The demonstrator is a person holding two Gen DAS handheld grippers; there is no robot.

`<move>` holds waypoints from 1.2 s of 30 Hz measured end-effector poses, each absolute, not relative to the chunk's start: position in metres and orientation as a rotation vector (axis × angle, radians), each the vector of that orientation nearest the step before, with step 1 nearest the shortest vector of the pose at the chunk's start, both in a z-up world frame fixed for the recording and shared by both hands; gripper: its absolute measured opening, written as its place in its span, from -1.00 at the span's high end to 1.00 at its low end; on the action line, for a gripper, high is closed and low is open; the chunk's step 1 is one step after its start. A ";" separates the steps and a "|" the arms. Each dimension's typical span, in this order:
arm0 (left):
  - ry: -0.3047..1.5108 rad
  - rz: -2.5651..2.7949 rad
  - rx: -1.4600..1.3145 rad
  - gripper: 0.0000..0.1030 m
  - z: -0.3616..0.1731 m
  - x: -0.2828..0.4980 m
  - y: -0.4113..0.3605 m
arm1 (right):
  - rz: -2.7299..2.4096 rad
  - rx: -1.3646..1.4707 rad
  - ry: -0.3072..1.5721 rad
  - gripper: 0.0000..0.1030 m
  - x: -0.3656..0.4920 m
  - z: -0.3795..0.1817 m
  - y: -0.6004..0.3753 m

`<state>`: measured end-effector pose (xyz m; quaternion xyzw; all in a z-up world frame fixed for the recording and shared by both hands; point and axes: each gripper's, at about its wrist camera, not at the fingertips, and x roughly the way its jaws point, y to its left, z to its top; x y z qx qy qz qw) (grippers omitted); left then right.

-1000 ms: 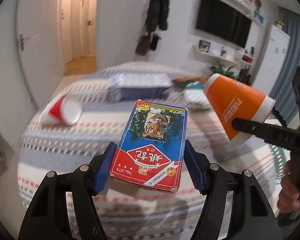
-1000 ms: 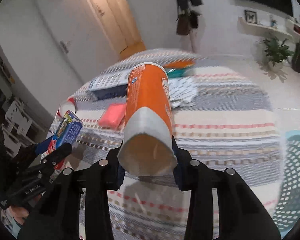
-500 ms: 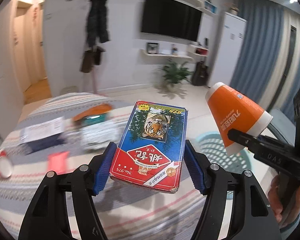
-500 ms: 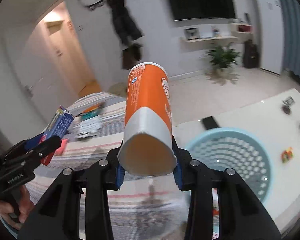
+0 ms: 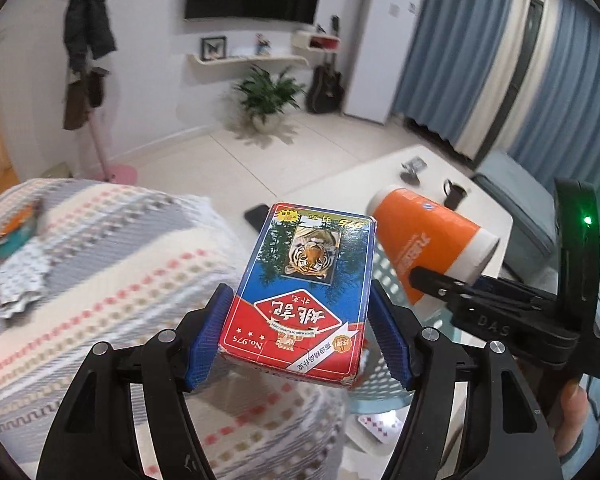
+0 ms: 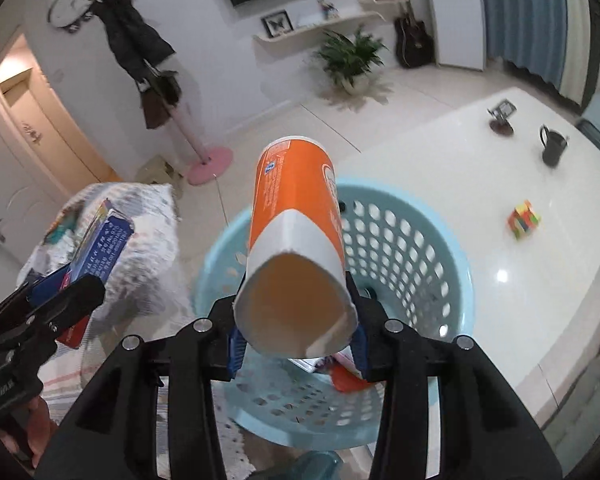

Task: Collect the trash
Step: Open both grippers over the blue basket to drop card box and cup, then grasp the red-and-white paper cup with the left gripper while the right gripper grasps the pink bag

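**Orange cup poised over the basket, card box off to the side**

Orange paper cup [image 6: 296,248] sits clamped across its rim end in the right gripper [image 6: 296,344], directly above the pale blue basket [image 6: 456,280]. The left gripper [image 5: 298,332] has its jaws closed on the card box [image 5: 304,292], which looks nearer the basket's rim than its middle. Released from there, the box could clip the rim and fall to the floor. The squeezed cup may stick to one pad and tumble sideways. Both tools crowd together and could knock.
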<state>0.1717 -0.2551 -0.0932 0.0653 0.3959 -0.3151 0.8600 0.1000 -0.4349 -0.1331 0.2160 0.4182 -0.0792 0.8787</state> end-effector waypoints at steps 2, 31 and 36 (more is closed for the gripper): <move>0.849 -0.673 0.149 -0.28 -0.102 0.173 -0.264 | -0.172 0.457 0.888 0.23 0.094 -0.141 -0.440; 0.806 -0.593 0.008 -0.53 -0.084 0.154 -0.157 | -0.077 0.369 0.845 0.08 0.100 -0.099 -0.374; 0.739 -0.515 -0.038 -0.53 -0.063 0.147 -0.102 | 0.006 0.293 0.814 0.08 0.110 -0.078 -0.322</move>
